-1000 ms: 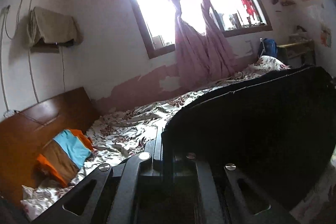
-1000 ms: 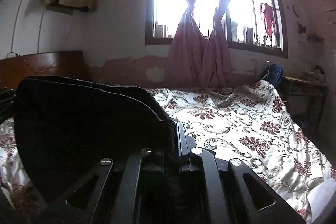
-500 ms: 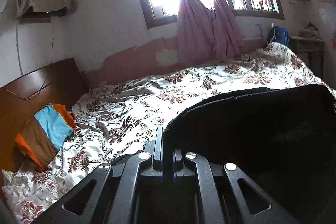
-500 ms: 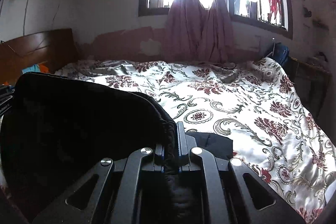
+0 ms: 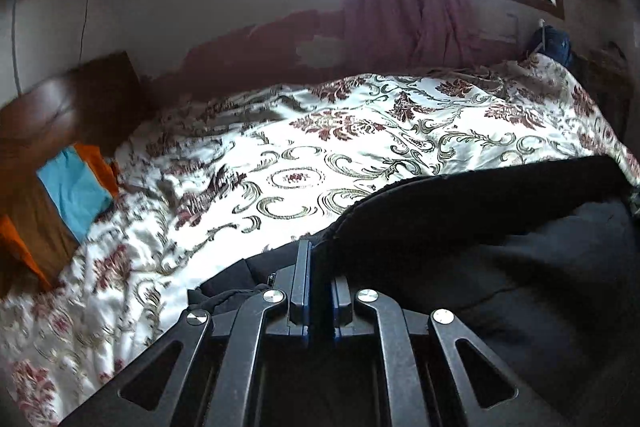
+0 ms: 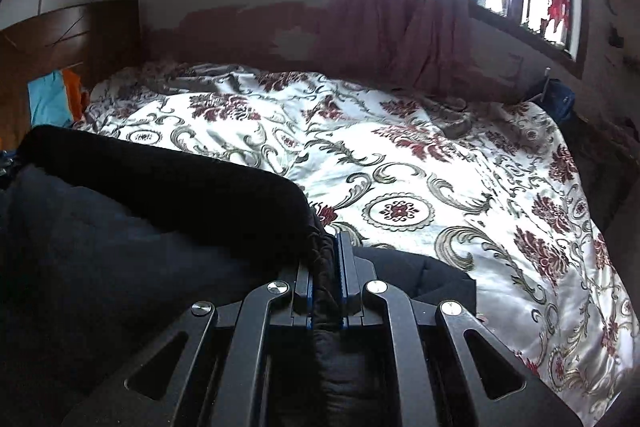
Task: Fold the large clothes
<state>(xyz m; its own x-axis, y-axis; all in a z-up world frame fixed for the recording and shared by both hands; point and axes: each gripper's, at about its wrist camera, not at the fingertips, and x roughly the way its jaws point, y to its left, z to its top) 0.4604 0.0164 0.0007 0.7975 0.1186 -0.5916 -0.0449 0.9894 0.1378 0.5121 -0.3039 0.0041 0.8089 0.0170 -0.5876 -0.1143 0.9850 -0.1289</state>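
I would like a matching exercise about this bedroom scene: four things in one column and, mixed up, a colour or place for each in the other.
Things:
1. garment
2. curtains
3. bedspread
4. headboard

Descriptions:
A. white with dark red flowers
B. black, clamped in both grippers
C. brown wood, at the left end of the bed
D. pink, hanging at the window

Pairs: 1-B, 2-D, 3-A, 4-C

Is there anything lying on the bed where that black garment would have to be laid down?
Nothing visible does. Both claws, left and right, are shut on the black garment, and the floral bedspread ahead shows only wrinkles. The folded colourful cloth sits off by the headboard.
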